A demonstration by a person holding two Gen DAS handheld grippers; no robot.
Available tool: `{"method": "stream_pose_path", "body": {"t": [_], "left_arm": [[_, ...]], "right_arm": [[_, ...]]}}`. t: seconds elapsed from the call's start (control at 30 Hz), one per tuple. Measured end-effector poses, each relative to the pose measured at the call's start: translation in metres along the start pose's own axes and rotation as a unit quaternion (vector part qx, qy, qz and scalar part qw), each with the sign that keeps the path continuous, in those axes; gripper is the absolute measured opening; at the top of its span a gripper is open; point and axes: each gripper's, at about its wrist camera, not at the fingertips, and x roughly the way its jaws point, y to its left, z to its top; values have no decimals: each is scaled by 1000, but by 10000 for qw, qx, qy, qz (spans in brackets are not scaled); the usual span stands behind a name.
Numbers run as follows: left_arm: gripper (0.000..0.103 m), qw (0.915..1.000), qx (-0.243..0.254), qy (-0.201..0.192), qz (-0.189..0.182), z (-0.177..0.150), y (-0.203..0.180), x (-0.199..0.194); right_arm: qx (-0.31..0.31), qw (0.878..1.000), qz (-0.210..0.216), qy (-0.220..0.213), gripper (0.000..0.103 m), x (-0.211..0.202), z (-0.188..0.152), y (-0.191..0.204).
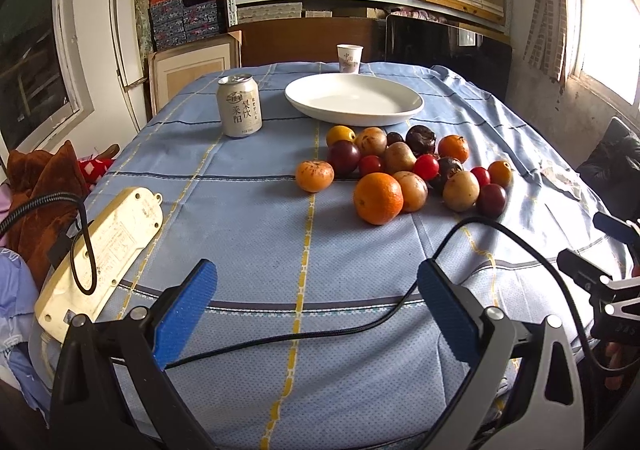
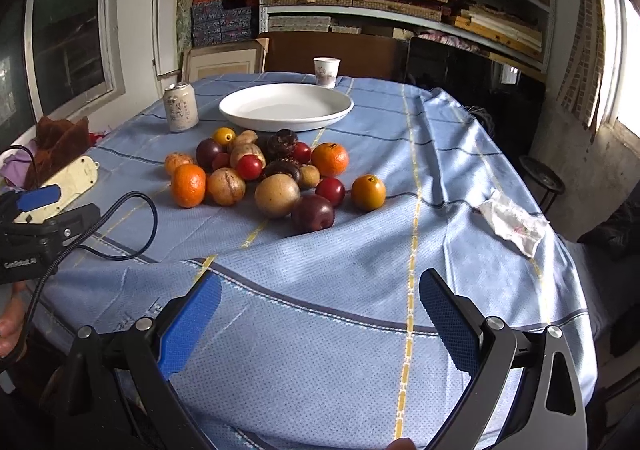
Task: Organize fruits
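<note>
Readable text is sparse. The drink can near the table's far-left corner carries vertical Chinese characters on its side, reading roughly 莱阳 and 梨饮, under a round logo I can't resolve; the small line at its base is too fine to read. The paper cup at the far edge has a reddish printed mark, possibly Chinese characters, illegible. The power strip at the left edge shows a faint printed label, unreadable. My left gripper's body, seen from the right wrist view, has white lettering that looks like "GenRobot.AI". Nothing else legible.
</note>
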Motion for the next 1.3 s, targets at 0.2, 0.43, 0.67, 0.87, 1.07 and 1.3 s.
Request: {"method": "stream_pose_path", "body": {"t": [0.2, 0.43, 0.67, 0.87, 1.07, 1.3], "left_arm": [[98, 10000, 30, -1, -21, -1, -1, 1], [98, 10000, 46, 39, -23, -2, -1, 4], [98, 10000, 38, 73, -16, -4, 0, 7], [98, 9998, 23, -21, -176, -4, 7, 6], [98, 9984, 11, -80, -568, 1, 20, 12], [98, 9923, -7, -165, -1229, 22, 36, 23]], "right_arm": [[-43, 10000, -61, -47, 99, -4, 0, -1], [-10, 10000, 20, 85, 99, -1, -2, -4], [-48, 9999, -20, 122, 99, 0, -2, -2], [152, 9994, 109, 282, 99, 5, -4, -9], [169, 9984, 345, 416, 99, 27, 1, -15], [-222, 9982, 366, 422, 83, 60, 29, -9]]}}
